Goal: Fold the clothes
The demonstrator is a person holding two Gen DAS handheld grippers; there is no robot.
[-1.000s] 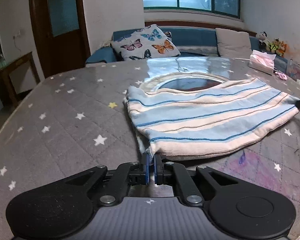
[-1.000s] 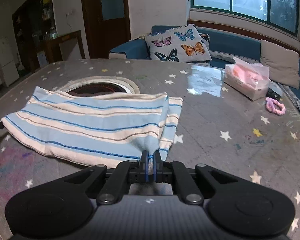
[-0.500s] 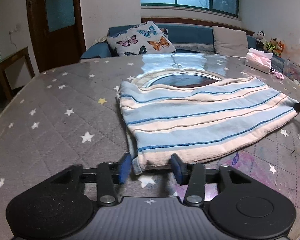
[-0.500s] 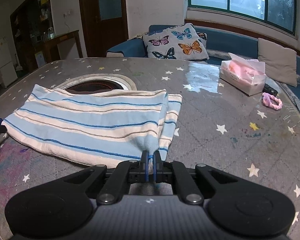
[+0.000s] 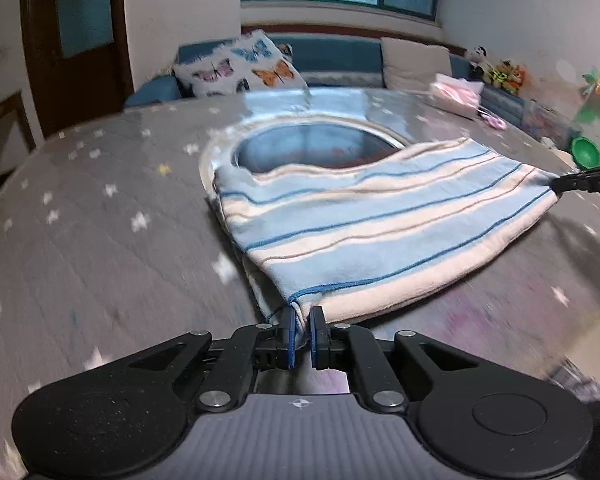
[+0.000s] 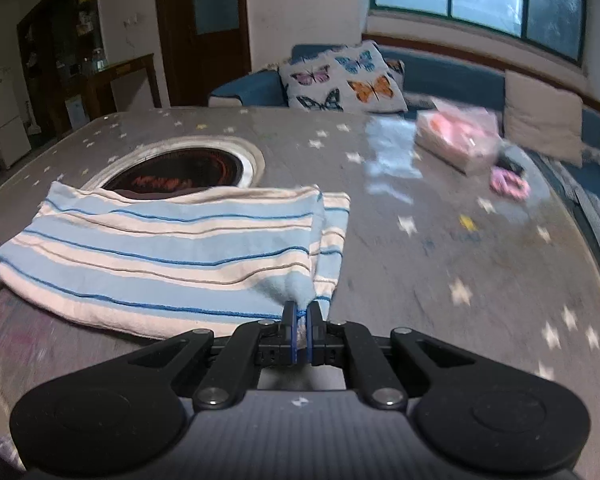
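We grip the striped towel at both near corners, left claw and right claw each clenched on cloth. Mid-fold on the table; next, likely lift both corners together and carry them across evenly.

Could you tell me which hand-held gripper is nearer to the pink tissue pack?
The right hand-held gripper, pinching the cloth corner nearest the pack; the left hand-held gripper holds the far corner.

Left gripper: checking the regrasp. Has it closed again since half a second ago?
Yes. The left gripper, open half a second ago, now pinches the near corner of the striped cloth, which reaches farther back over the round inset in the table.
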